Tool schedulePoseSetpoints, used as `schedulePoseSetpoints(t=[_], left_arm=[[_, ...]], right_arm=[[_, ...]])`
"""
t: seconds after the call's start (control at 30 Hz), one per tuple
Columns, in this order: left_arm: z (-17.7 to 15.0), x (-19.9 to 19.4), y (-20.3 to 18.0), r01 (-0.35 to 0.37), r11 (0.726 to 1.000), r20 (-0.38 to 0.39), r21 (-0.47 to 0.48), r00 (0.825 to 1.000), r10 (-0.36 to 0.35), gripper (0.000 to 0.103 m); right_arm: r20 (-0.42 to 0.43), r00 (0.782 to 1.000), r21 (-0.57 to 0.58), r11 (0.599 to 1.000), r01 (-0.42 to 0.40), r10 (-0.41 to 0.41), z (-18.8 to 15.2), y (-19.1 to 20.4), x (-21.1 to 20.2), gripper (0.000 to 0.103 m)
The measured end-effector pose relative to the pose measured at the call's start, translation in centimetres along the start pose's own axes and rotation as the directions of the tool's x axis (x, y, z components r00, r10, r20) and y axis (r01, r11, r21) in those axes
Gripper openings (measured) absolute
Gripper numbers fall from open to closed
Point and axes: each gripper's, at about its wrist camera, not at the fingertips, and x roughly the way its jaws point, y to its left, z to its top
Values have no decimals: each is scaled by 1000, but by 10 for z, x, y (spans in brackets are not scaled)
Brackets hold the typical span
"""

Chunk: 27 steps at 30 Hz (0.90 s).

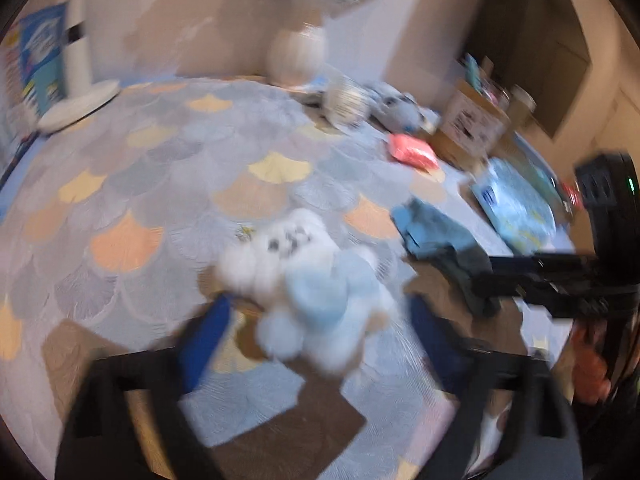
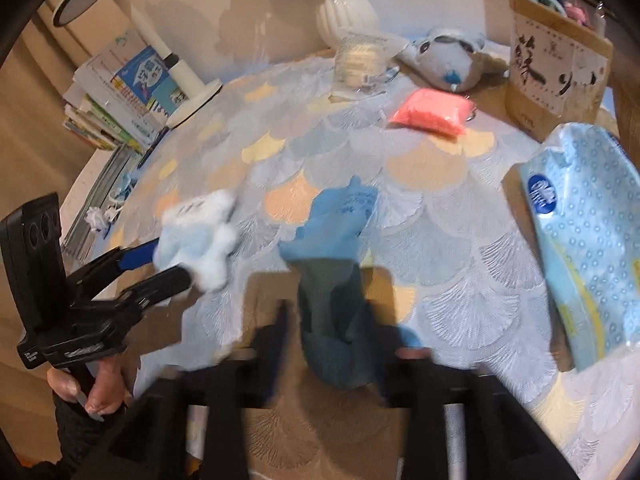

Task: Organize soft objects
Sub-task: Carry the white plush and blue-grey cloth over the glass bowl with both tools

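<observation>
Plush toy (image 2: 198, 236), white and pale blue, sits clamped in the left hand-held gripper (image 2: 176, 258), raised above the counter (image 2: 460, 248). Blue cloth (image 2: 336, 248) lies lengthwise straight ahead of the right hand-held gripper (image 2: 340, 344), which is spread wide around its near end, making the right hand nearer to it.

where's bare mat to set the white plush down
Free: the wide stretch of mat between the lamp base, blue cloth and pink pouch. Crowded: the far edge around the vase and gray plush, and the right side by the tissue pack.

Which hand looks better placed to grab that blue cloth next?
Probably the right gripper: the blue cloth lies between its open fingers. The left gripper already has the plush between its fingers.
</observation>
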Motion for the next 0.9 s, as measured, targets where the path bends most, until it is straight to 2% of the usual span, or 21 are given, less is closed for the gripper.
schedulePoseSetpoints(t=[0.07, 0.13, 0.2, 0.27, 0.3, 0.33, 0.37, 0.4, 0.43, 0.47, 0.5, 0.57, 0.67, 0.8, 0.9], left_arm=[[5, 1, 7, 46, 998, 4, -48, 999, -46, 99], [11, 6, 11, 77, 992, -4, -103, 997, -78, 99], [15, 17, 10, 49, 989, -27, -137, 998, -53, 97], [17, 24, 4, -8, 991, -32, -133, 999, 4, 97], [17, 25, 0, -32, 992, -27, -121, 999, 29, 88], [17, 28, -5, -59, 992, -31, -108, 998, 56, 79], [16, 32, -10, -100, 991, -43, -90, 994, 96, 63], [16, 34, -15, -146, 987, -45, -64, 989, 143, 57], [16, 35, -22, -169, 985, -41, -32, 985, 167, 54], [15, 34, -24, -173, 985, -37, -20, 984, 172, 52], [15, 32, -28, -187, 982, -28, -11, 982, 187, 51], [17, 26, -34, -189, 982, -16, -3, 982, 189, 51], [22, 12, -44, -152, 988, 33, 5, 988, 152, 51], [36, -8, -74, -171, 983, 113, 62, 980, 163, 51], [50, -17, -103, -150, 982, 155, 116, 979, 132, 51]], right_arm=[[56, 998, 21, 1000, 5, -6, 1, -1, -7, 83], [93, 995, 37, 999, -31, 28, 4, -1, -9, 86], [88, 995, 43, 998, -45, 41, 7, 0, -4, 86], [88, 996, 28, 1000, 0, -3, 8, 5, 6, 86], [93, 995, 18, 1000, 18, -20, 7, 7, 7, 84], [104, 993, 0, 998, 56, -55, 5, 11, 11, 80], [116, 988, -12, 995, 104, -101, 3, 15, 14, 61], [109, 985, -34, 989, 142, -138, 1, 19, 18, 38], [112, 979, -57, 982, 180, -173, -1, 21, 20, 33], [134, 970, -83, 973, 215, -203, -4, 26, 19, 25], [140, 971, -95, 973, 210, -195, -5, 26, 17, 14], [151, 977, -109, 980, 168, -151, -8, 27, 9, 12], [211, 968, -124, 979, 163, -135, -9, 28, -13, 11], [302, 947, -76, 988, 136, -108, -8, 19, -54, 11], [373, 923, -25, 994, 105, -88, -6, 5, -87, 11]])
